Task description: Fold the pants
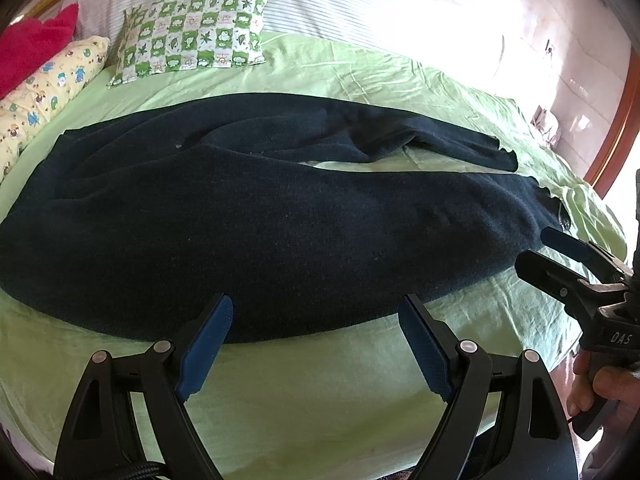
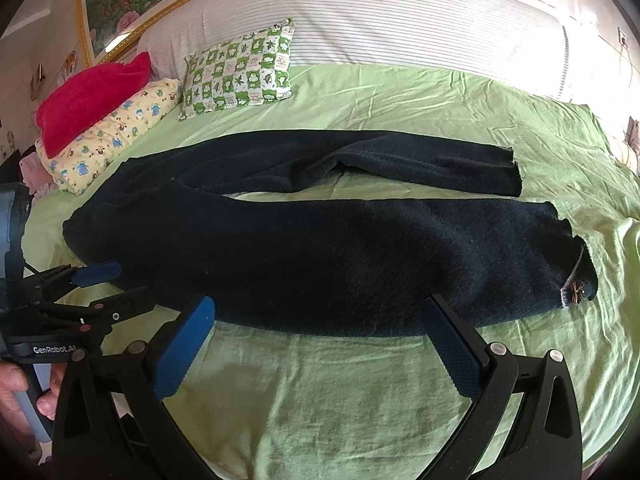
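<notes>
A bed with a light green sheet (image 2: 360,400) fills the room. Both tools hang over its near edge, fingers spread wide and holding nothing: the left tool (image 1: 316,344) and the right tool (image 2: 320,344). Just beyond their tips lie the dark pants (image 2: 320,264), flat, legs stretched rightward. Farther back sits a green checked pillow (image 2: 240,72).

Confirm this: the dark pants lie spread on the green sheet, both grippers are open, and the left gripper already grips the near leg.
Not quite. The left gripper grips nothing: the left wrist view shows it open just short of the dark pants. The pants do lie on the green sheet, and the right gripper is open too.
</notes>
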`<state>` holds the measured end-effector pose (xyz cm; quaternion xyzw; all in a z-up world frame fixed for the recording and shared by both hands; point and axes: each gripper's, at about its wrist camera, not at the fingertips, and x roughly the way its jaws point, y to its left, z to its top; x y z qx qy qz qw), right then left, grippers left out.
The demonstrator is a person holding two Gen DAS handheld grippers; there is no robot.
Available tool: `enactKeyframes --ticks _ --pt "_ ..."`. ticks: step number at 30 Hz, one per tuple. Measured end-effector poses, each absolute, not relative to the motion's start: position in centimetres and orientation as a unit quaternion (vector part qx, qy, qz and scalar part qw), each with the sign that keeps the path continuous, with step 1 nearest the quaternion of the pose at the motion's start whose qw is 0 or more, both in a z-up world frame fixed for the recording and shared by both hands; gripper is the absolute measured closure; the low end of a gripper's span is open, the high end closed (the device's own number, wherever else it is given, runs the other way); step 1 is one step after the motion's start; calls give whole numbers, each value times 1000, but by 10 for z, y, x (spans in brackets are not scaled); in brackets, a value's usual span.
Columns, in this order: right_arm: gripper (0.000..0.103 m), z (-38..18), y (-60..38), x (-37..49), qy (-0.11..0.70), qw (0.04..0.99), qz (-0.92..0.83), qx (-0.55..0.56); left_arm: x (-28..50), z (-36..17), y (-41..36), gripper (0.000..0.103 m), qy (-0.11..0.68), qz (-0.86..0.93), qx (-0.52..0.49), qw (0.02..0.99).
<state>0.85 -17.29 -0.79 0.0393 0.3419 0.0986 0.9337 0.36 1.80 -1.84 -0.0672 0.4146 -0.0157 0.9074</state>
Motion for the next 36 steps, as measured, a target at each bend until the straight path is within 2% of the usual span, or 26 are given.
enactKeyframes --ticks 25,36 --pt "0 1 -192 25 341 933 96 61 28 -15 27 17 428 -45 -82 899" --pt "0 7 -217 49 345 930 90 90 66 -3 29 17 427 -60 -73 899"
